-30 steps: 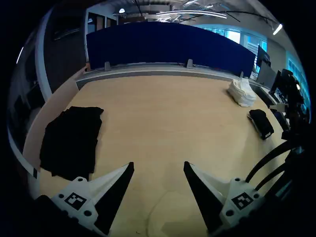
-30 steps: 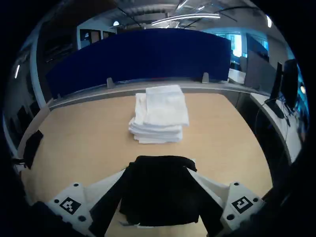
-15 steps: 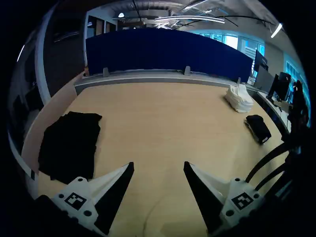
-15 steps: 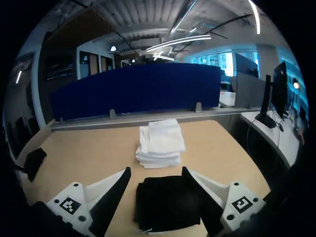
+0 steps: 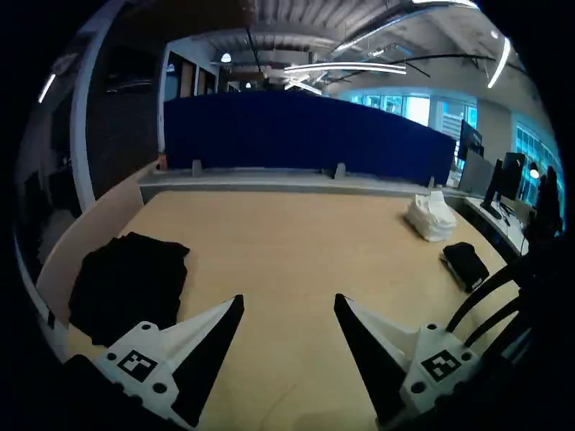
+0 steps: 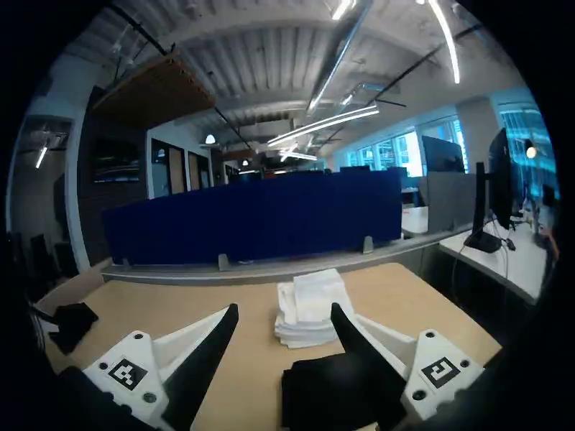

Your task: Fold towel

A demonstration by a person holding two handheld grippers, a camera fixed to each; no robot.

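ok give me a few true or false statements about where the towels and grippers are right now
1. The left gripper and right gripper are both open, holding nothing. True.
2. The white towel stack sits on the floor. False: it rests on the table, next to the folded black towel.
3. The divider behind the table is red. False: it is blue.
4. A rumpled black towel lies near the table's left edge in the left gripper view. True.
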